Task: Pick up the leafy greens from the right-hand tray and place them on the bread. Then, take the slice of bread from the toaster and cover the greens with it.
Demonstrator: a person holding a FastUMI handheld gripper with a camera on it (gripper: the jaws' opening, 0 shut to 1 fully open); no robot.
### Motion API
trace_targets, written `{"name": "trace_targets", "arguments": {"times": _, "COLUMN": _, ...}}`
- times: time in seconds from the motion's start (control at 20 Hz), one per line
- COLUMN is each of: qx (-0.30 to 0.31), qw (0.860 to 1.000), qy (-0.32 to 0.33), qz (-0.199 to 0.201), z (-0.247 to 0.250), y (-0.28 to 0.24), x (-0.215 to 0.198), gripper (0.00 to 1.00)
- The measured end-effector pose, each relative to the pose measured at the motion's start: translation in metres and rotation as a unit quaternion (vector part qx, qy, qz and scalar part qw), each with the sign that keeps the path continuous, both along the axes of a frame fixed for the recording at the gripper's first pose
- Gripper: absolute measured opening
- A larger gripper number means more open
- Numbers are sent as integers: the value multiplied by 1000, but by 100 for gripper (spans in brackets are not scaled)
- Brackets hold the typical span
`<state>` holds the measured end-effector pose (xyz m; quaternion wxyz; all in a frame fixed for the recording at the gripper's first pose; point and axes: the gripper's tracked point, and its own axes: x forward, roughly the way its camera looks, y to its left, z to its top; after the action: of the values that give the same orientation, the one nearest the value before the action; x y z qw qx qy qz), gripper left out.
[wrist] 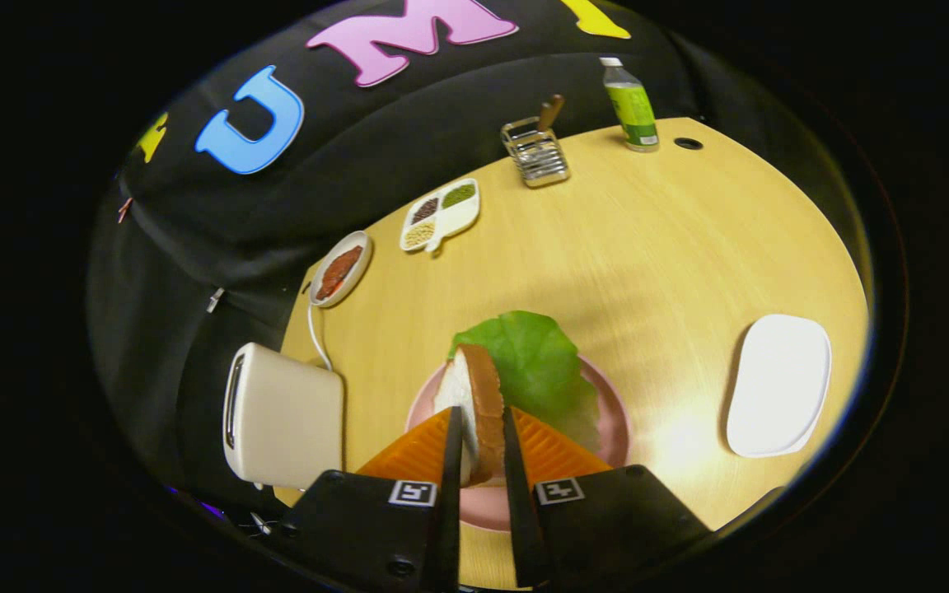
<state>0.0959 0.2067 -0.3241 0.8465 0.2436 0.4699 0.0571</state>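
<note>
a: what has my gripper (481, 436) got?
b: both fingers nearly closed, pressed on the bread slice (474, 403), held on edge.
a: where is it?
b: over the pink plate (610, 428), beside the lettuce leaf (536, 362); toaster (281, 416) nearby.

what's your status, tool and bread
Tool shut on bread slice, held on edge. Slice over greens on pink plate. Toaster beside it; path clear.
</note>
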Motion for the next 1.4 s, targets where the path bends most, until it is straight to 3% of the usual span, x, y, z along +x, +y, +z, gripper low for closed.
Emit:
{"name": "trace_targets", "arguments": {"times": 0.25, "qx": -10, "qw": 1000, "qy": -15, "qz": -18, "z": 9, "y": -28, "x": -1, "gripper": 72}}
{"name": "trace_targets", "arguments": {"times": 0.35, "qx": -13, "qw": 999, "qy": -24, "qz": -21, "z": 20, "y": -39, "x": -2, "gripper": 100}}
{"name": "trace_targets", "arguments": {"times": 0.9, "qx": -67, "qw": 985, "qy": -158, "qz": -9, "z": 146, "y": -102, "x": -17, "gripper": 99}}
{"name": "trace_targets", "arguments": {"times": 1.15, "qx": -119, "qw": 962, "qy": -246, "qz": 5, "z": 220, "y": -125, "x": -31, "gripper": 99}}
{"name": "trace_targets", "arguments": {"times": 1.4, "qx": -138, "qw": 940, "qy": -310, "qz": -17, "z": 265, "y": -140, "x": -58, "gripper": 99}}
